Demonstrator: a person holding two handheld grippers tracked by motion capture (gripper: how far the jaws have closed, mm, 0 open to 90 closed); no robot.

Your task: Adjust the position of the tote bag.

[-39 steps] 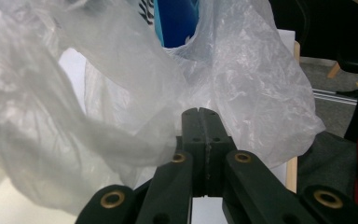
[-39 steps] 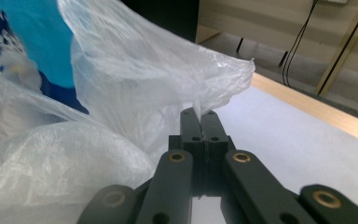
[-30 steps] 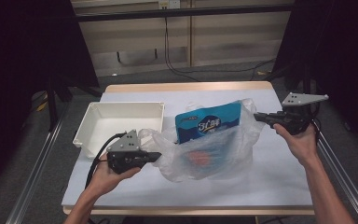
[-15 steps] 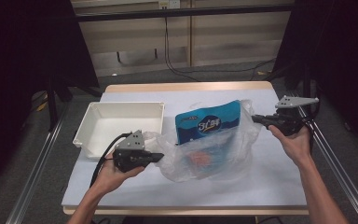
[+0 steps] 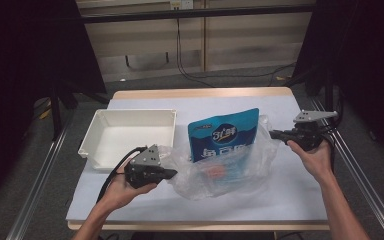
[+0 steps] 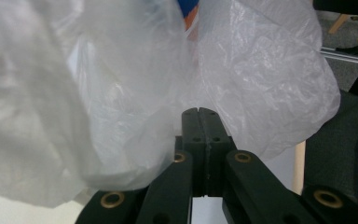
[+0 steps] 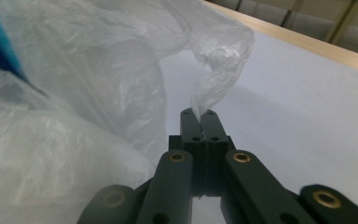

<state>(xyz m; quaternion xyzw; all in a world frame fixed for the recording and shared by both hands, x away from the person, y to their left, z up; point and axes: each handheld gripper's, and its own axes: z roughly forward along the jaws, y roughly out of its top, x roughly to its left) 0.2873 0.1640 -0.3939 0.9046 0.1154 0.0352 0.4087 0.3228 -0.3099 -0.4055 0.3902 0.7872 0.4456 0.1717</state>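
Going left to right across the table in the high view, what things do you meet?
White rectangular plastic tray → left gripper, shut on the bag's edge → clear crinkled plastic bag holding a blue printed pouch → right gripper, shut on the bag's other edge.

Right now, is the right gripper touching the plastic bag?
Touching. In the right gripper view the right gripper has its fingers shut on a twisted edge of the plastic bag.

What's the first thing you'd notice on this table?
The bright blue snack pouch standing mid-table inside a crinkly clear plastic bag. The left gripper and right gripper each pinch one side of the bag. An empty white tray sits to the left.
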